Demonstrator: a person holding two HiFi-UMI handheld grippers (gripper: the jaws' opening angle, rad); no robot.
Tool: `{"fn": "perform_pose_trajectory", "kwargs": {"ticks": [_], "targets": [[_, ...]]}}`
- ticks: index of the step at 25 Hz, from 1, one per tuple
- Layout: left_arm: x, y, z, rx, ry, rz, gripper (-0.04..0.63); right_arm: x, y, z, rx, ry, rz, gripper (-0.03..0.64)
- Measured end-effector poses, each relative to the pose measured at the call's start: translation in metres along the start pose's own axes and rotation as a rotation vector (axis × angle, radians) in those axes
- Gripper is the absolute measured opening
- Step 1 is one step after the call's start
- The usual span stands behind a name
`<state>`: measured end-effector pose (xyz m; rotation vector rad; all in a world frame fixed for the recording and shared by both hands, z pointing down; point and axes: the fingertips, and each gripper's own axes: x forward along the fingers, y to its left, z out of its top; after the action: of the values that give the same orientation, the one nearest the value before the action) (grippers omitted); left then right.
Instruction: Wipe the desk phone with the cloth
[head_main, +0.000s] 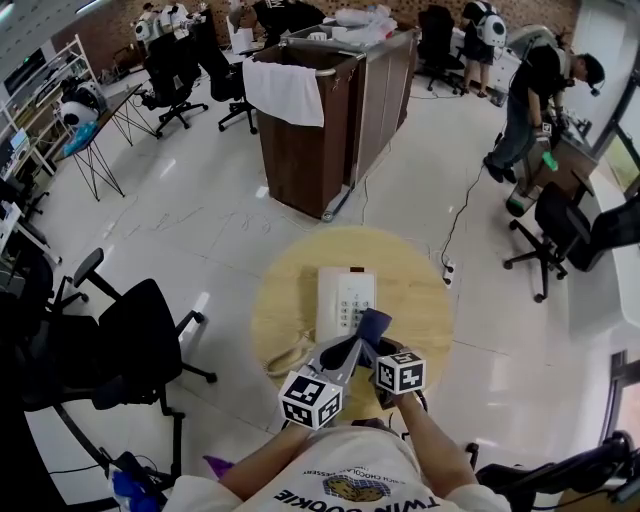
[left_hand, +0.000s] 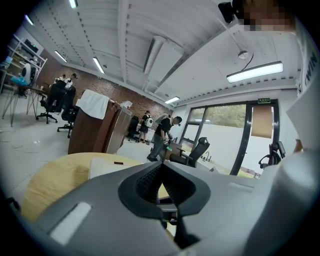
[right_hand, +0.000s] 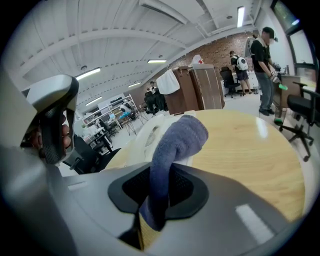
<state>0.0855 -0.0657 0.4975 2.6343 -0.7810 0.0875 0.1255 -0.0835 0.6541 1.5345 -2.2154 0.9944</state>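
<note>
By near edge of phone, right tool clamping cloth

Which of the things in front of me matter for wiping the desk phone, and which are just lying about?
For the job: desk phone; blue cloth, clamped in the right hand-held gripper; round table under the phone.

Lying about: wooden cabinet with a white towel draped on it; black office chair; power strip.

Fuzzy cloth, smooth plastic phone, wood table
</note>
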Motion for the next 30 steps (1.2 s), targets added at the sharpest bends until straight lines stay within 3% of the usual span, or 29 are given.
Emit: {"fn": "perform_pose_trajectory", "kwargs": {"ticks": [5, 11, 21, 30], "targets": [[0.001, 0.0, 0.005, -0.002, -0.015, 0.013, -0.008, -0.027, -0.002, 0.041, 0.008, -0.12, -0.005, 0.067], [0.006, 0.004, 0.001, -0.015, -0.005, 0.05, -0.008, -0.055, -0.04, 0.096, -0.08, -0.227, -0.112, 0.067], [0.021, -0.003, -0.008, 0.0, 0.023, 0.075, -0.008, -0.023, -0.061, 0.029, -0.026, -0.048, -0.091, 0.067], [0.03, 0.001, -0.012, -0.017, 0.03, 0.123, -0.008, -0.006, -0.063, 0.016, -0.028, 0.024, -0.048, 0.067]]}}
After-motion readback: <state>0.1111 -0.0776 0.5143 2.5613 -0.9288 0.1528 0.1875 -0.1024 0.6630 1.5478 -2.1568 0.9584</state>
